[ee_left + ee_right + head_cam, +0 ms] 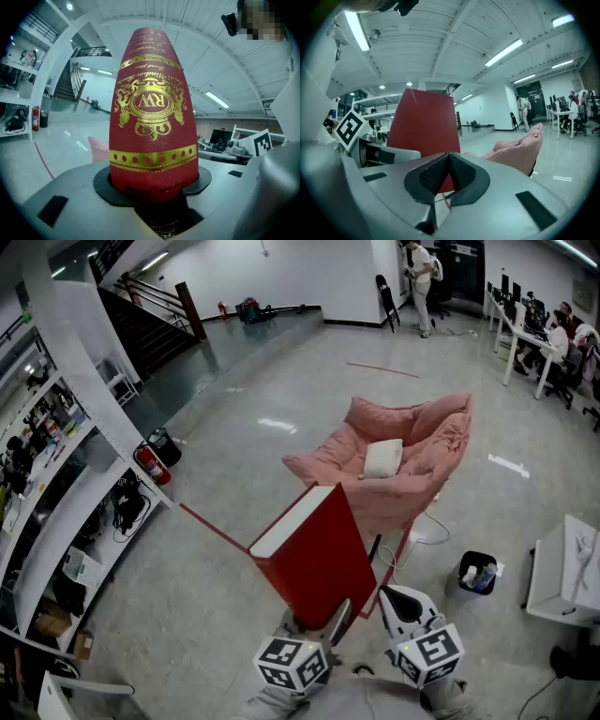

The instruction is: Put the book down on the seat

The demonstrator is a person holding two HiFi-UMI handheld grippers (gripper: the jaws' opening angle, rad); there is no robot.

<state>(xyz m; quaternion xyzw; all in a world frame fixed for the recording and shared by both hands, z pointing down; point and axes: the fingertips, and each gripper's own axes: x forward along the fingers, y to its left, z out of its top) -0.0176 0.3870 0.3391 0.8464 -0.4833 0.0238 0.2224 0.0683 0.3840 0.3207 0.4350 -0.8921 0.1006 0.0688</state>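
A large red book [314, 554] with white page edges stands upright in the air, its lower end clamped by my left gripper [319, 620]. In the left gripper view its gold-ornamented red spine [152, 117] rises from between the jaws of my left gripper [152, 187]. My right gripper [398, 601] sits just right of the book, shut with nothing in it; in the right gripper view its pads meet at my right gripper [449, 161], with the book [423, 126] behind. Beyond the book stands a pink padded chair [412, 465] with a white cushion [382, 457] on its seat.
A red line [211, 526] crosses the floor toward the chair. A black bin [478, 573] and a white table [567, 568] are at the right. Shelves [56, 484] and a fire extinguisher [150, 465] line the left. A person [422, 282] stands far back.
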